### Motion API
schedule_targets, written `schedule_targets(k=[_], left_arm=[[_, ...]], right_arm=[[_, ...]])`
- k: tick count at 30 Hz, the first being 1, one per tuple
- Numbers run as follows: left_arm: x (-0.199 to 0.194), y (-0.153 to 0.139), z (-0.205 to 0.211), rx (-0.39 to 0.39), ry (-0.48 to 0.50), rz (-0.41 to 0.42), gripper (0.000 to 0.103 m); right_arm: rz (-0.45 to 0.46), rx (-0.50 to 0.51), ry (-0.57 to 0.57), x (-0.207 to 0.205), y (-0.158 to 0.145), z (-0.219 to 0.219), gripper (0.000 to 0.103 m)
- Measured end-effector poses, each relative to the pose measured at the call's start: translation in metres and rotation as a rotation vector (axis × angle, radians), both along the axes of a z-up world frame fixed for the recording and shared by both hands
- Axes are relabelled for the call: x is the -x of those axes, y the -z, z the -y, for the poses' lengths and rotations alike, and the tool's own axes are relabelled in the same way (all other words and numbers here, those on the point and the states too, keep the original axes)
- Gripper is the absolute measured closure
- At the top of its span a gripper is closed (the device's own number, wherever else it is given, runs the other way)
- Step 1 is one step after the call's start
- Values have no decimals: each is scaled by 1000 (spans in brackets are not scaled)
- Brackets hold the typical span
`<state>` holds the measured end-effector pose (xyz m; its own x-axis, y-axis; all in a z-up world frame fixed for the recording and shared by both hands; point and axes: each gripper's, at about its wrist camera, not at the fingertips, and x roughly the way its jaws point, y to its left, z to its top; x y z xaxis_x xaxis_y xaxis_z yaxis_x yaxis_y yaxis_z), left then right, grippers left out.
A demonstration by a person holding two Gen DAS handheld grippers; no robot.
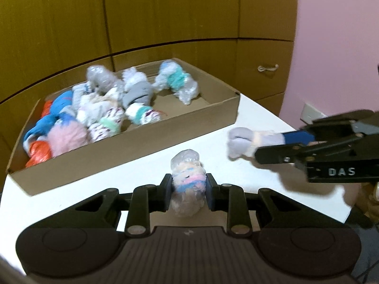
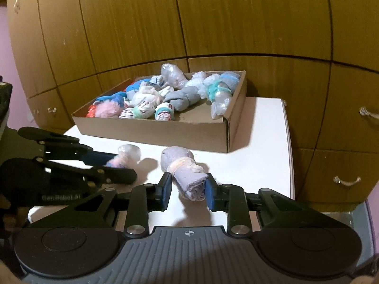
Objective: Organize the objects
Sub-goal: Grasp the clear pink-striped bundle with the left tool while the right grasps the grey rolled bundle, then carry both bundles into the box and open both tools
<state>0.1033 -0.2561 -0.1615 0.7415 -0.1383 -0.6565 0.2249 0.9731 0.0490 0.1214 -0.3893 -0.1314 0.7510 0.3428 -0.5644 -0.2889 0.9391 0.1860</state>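
Two rolled bundles are off the pile and clamped, one in each gripper, above the white table (image 1: 146, 163). To the left and farther back, the shallow cardboard box (image 1: 132, 151) sits on the table, holding a jumble of plastic-wrapped and cloth bundles (image 1: 104, 108), crowded toward its left end, with bare floor at the right front corner. In front of the box, the left gripper (image 1: 188, 190) is closed on a plastic-wrapped bundle (image 1: 188, 179) striped pink, blue and cream; its blue pads press on the two sides. In the left wrist view this bundle's long axis runs along the fingers, its rounded clear-plastic end pointing away toward the box. Right of it, the right gripper (image 2: 188, 193) is closed on a lilac cloth roll (image 2: 184, 172) tied near its middle with a pale band. In the right wrist view the roll lies slanted between the pads, its knotted rounded end pointing away and to the left toward the box, its layered cut end nearer the camera. The two bundles stay apart, both near the box's front wall and outside it. Wooden cabinet doors (image 2: 213, 23) stand behind the table.
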Motion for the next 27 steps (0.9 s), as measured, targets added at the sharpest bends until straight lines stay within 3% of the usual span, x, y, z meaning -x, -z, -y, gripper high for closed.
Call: schedule_targets(k=[12,27], left_arm=[[14,-22,-15,-5,-67,-4,77],[-10,-53,18,-37,7,46,77]], right_arm=[[-5,-52,49,23,-14,14,67],[56,-44,52,10,-64,20,67]])
